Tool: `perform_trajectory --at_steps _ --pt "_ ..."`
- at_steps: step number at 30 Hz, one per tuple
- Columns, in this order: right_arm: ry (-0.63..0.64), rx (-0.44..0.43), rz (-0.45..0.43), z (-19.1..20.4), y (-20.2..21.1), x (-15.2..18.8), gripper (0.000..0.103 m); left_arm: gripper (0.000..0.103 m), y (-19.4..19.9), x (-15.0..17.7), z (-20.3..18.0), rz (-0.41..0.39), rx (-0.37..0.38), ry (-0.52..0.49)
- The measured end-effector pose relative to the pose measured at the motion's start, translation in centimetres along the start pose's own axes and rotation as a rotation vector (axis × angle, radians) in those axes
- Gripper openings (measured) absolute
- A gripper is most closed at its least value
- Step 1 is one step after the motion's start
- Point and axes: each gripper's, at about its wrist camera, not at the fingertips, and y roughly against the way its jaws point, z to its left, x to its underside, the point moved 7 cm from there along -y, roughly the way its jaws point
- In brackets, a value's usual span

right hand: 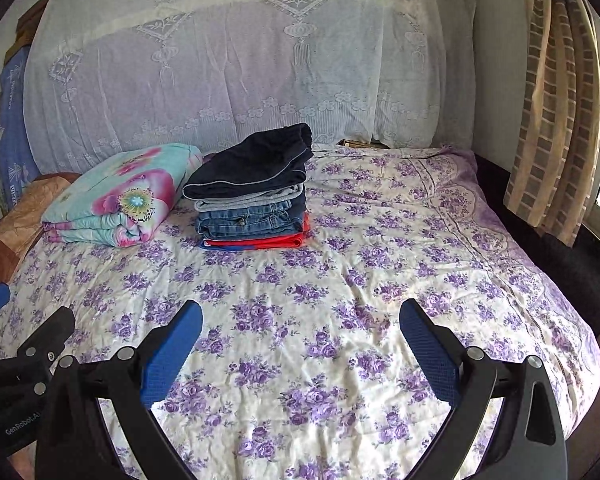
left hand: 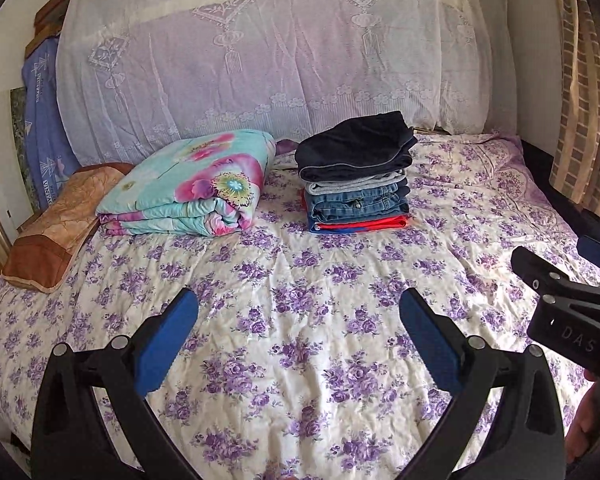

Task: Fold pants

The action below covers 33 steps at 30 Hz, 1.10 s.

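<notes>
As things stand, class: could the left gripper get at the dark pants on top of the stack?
Probably yes. The left gripper is open and empty, the dark pants lie uncovered on top of the stack, and only bare bedsheet lies between.

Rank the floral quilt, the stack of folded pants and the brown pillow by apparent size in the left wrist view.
1. floral quilt, largest.
2. stack of folded pants and brown pillow: look alike in area; the pillow sits nearer the camera at the distorted edge, so I won't rank them.

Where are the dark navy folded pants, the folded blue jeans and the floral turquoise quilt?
dark navy folded pants (left hand: 354,146), left wrist view, top surface.
folded blue jeans (left hand: 358,202), left wrist view, front folded edge.
floral turquoise quilt (right hand: 128,188), right wrist view, upper face.
</notes>
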Motion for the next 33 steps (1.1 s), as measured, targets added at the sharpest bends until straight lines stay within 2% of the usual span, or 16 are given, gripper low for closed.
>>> perform_trajectory --at_steps 33 --pt "-0.009 -0.023 0.017 0.8 -0.6 0.6 0.099 0.098 -0.8 0.0 0.0 0.026 0.012 -0.014"
